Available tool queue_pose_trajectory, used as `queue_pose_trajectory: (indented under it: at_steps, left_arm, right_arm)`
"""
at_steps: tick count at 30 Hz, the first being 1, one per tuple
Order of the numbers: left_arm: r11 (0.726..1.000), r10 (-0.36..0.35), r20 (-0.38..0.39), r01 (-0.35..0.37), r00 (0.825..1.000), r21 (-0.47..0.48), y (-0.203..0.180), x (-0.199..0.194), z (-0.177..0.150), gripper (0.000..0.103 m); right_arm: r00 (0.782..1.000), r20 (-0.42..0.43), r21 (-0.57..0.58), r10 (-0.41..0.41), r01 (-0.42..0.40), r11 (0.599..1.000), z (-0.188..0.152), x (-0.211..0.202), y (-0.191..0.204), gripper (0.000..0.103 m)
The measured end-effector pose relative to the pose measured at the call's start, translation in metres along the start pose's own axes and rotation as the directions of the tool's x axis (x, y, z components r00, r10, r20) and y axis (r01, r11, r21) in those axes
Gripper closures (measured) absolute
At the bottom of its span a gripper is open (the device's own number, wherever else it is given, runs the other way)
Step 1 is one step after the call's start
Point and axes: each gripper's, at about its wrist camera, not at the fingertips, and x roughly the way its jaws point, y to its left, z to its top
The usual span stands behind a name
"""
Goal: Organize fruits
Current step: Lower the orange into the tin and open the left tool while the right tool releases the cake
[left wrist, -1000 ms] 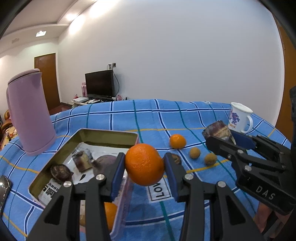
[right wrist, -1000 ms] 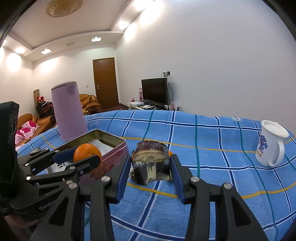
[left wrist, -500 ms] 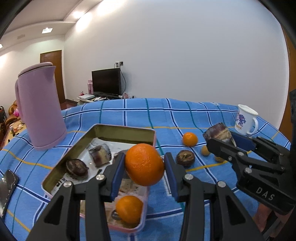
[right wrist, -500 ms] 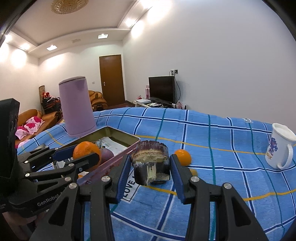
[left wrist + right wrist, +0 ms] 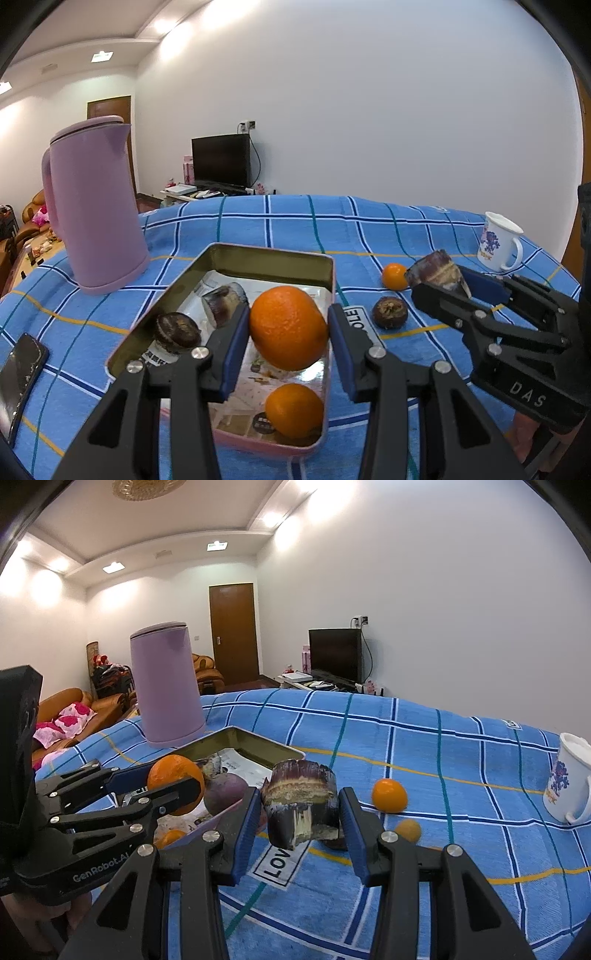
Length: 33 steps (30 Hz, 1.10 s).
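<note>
The tin tray [image 5: 258, 260] lies open from above; the pink kettle [image 5: 94, 218] blocks its far left side. To its right, bare blue cloth [image 5: 461, 775] runs to the mug [image 5: 567, 779], broken by one small orange [image 5: 389, 795].

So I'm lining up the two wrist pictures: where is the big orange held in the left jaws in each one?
Left wrist view: the big orange sits at centre, clamped in the left gripper, above the tin.
Right wrist view: it is at middle left, in the same gripper.
Shared landmark: the purple jug, behind the tin.
</note>
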Motion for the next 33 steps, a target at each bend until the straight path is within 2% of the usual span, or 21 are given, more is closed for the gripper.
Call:
queue_pose_trajectory:
  at_steps: [16,27,33]
  left_arm:
    - [0.996,0.072,-0.004,-0.073,0.997,-0.047,0.039,-0.003,0.005,0.059]
    - [0.988,0.130,-0.045,-0.134,0.990,-0.081,0.066,0.002,0.001,0.059]
    - [0.986,0.137,-0.069,-0.143,0.988,-0.089,0.075,0.006,-0.004,0.059]
  right_arm:
    - [0.998,-0.011,-0.041,0.061,-0.061,0.997,0.013,0.016,0.031,0.058]
    - [0.992,-0.035,-0.054,0.120,-0.122,0.991,0.015,0.030,0.054,0.058]
    - [0.989,-0.054,-0.064,0.140,-0.143,0.988,0.012,0.038,0.062,0.058]
